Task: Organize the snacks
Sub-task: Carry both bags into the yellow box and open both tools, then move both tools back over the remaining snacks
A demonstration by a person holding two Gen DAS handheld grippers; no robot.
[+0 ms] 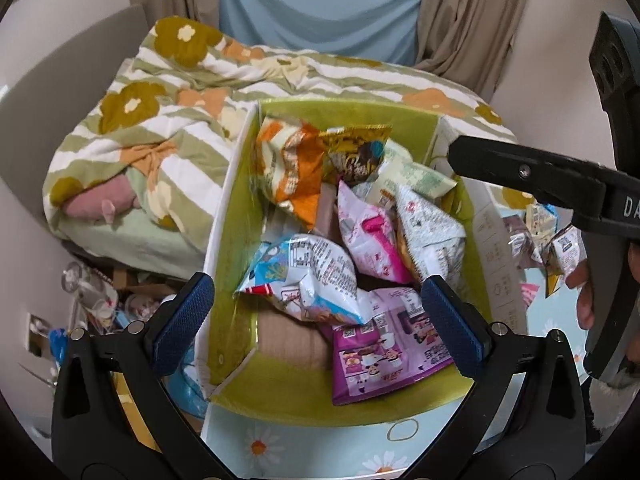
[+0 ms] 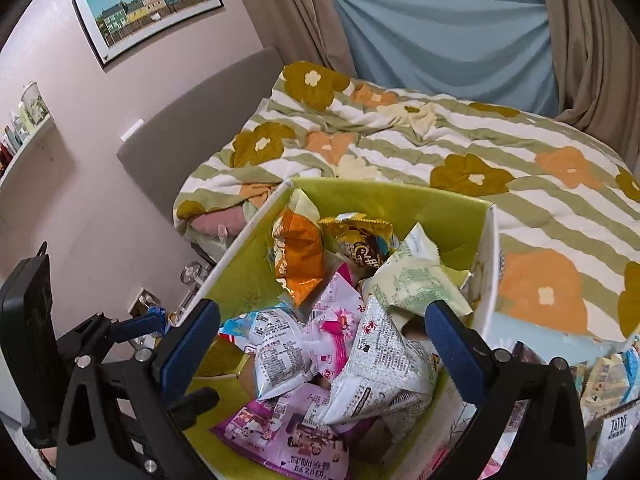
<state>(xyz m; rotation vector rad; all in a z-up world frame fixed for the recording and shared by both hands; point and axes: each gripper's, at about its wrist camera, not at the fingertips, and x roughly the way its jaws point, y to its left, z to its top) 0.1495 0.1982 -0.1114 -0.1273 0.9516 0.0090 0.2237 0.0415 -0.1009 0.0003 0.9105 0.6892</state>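
A box with green inner walls [image 1: 240, 216] [image 2: 248, 276] holds several snack packets: an orange one [image 1: 296, 168] [image 2: 298, 256], a gold one [image 1: 356, 152] [image 2: 360, 240], a pink-and-white one [image 1: 368, 236] [image 2: 336, 328], a white printed one [image 1: 432, 232] [image 2: 380, 364], a blue-and-white one [image 1: 308, 276] [image 2: 276, 352] and a purple one [image 1: 384, 344] [image 2: 292, 432]. My left gripper [image 1: 316, 316] is open and empty above the box's near end. My right gripper [image 2: 324, 344] is open and empty above the packets; its body also shows in the left wrist view [image 1: 560, 184].
The box stands on a daisy-print surface [image 1: 288, 444] beside a bed with a flowered quilt [image 2: 460, 152]. More loose packets lie right of the box [image 1: 548, 244] [image 2: 608, 380]. Clutter sits on the floor at left [image 1: 92, 296]. A wall shelf [image 2: 24, 148] is at far left.
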